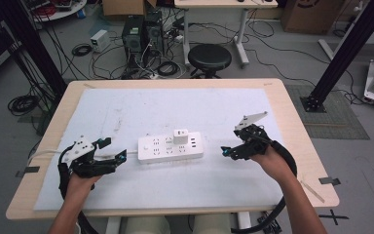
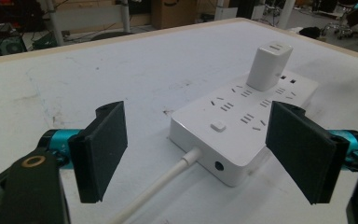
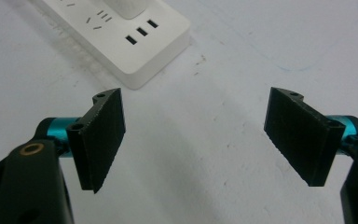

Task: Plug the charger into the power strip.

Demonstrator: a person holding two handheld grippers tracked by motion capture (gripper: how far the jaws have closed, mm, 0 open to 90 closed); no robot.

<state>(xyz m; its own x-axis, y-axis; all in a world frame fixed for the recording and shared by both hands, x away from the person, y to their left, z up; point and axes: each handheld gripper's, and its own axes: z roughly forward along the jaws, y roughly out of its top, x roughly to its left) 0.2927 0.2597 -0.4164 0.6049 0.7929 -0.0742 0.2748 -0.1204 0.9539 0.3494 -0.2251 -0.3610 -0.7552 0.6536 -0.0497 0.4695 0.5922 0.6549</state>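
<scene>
Power strip (image 1: 170,147) lies flat, mid-table on the white mat (image 1: 126,107), long axis across the table. White charger (image 1: 180,136) stands upright, plugged into a socket toward the strip's right half, rear row. Strip cord (image 2: 161,186) exits the left end.

L gripper (image 1: 113,149): jaws spread wide, nothing between the pads, just off the strip's left end. In the left gripper view the cord end and the strip corner sit between the jaw lines but neither pad touches them.

R gripper (image 1: 228,152): jaws also spread, empty, near the strip's right end, with a gap of bare mat between. In the right gripper view the strip end w/ USB slots (image 3: 142,31) sits ahead and left of the jaw line, so I'm not aligned yet.

My read of the step: brace strip w/ L, pull charger w/ R.

How I want to do it:
- L: slide fwd so pads straddle the strip body across its short width, clear of the cord, then clamp and press down.
- R: swing toward the charger, come in from above, pads on its two flat faces, low on the body.
- Pull straight up, no rocking; a tilted pull likely binds the prongs or lifts the strip.
- Risk: strip skids on mat if L isn't clamped first.
</scene>
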